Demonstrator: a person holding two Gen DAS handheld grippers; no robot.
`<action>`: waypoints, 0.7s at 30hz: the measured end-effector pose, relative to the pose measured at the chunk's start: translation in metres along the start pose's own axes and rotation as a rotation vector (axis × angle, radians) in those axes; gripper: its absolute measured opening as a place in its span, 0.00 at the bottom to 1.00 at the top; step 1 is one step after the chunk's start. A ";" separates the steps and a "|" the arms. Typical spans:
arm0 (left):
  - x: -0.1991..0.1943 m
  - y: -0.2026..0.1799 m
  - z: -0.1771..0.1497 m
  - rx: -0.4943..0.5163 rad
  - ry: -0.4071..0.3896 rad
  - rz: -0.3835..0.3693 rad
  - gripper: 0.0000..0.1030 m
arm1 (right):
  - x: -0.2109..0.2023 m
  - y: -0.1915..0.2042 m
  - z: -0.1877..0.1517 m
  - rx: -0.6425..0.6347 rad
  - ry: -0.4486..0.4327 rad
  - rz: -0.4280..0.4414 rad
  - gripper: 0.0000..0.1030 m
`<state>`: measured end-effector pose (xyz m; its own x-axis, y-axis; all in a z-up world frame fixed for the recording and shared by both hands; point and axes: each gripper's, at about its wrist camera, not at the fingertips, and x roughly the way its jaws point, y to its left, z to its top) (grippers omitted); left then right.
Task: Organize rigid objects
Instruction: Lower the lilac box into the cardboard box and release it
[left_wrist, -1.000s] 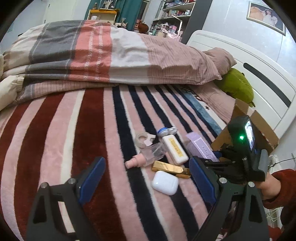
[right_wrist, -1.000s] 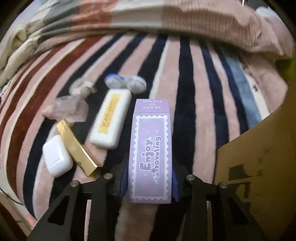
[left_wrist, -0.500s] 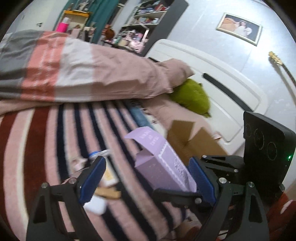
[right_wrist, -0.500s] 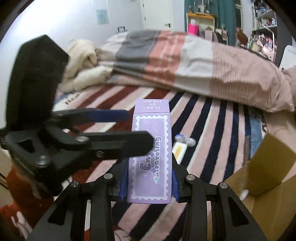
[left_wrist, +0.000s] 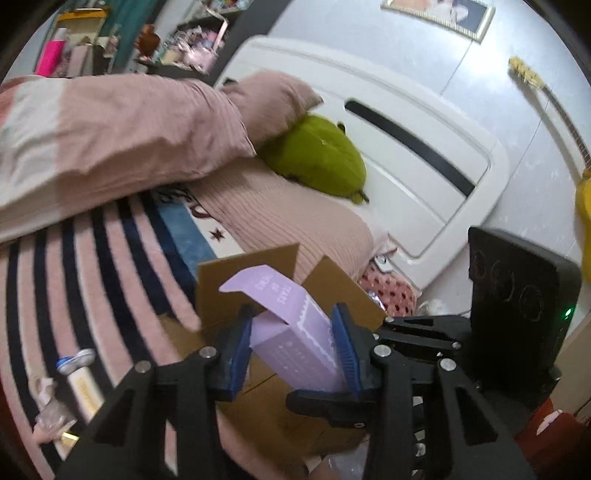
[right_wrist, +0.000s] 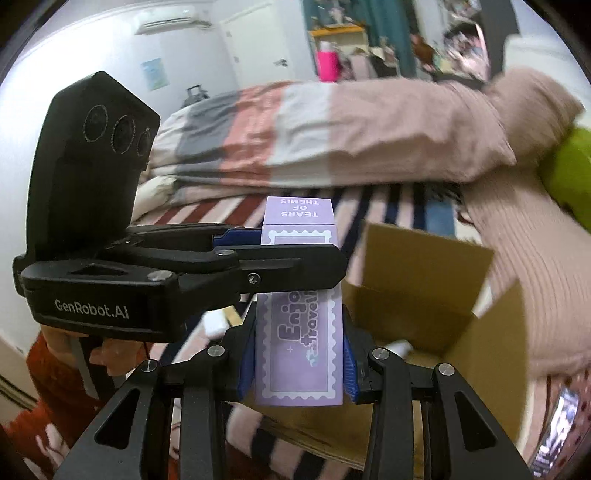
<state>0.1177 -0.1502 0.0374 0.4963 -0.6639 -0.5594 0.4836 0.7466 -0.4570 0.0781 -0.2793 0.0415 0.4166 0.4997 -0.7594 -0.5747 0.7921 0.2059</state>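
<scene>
Above cardboard box (right_wrist: 424, 266): left tongs (left_wrist: 291, 343) closing, seemingly now gripping purple carton (right_wrist: 299, 354).

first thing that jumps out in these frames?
The purple box, clamped low by the right gripper while the left gripper is closing across its upper part. Just behind it sits the open cardboard box on the striped blanket. A green plush lies against the white headboard.
</scene>
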 end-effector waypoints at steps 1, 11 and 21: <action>0.009 -0.003 0.003 0.006 0.017 0.000 0.38 | 0.000 -0.006 0.000 0.009 0.011 -0.004 0.32; 0.058 -0.009 0.007 0.028 0.155 0.086 0.57 | 0.019 -0.037 -0.008 -0.006 0.165 -0.116 0.33; -0.016 -0.001 0.006 0.052 0.021 0.196 0.84 | 0.010 -0.008 -0.004 -0.058 0.129 -0.145 0.51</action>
<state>0.1133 -0.1406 0.0510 0.5700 -0.5045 -0.6485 0.4157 0.8579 -0.3021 0.0840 -0.2814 0.0296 0.4065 0.3299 -0.8520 -0.5561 0.8293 0.0557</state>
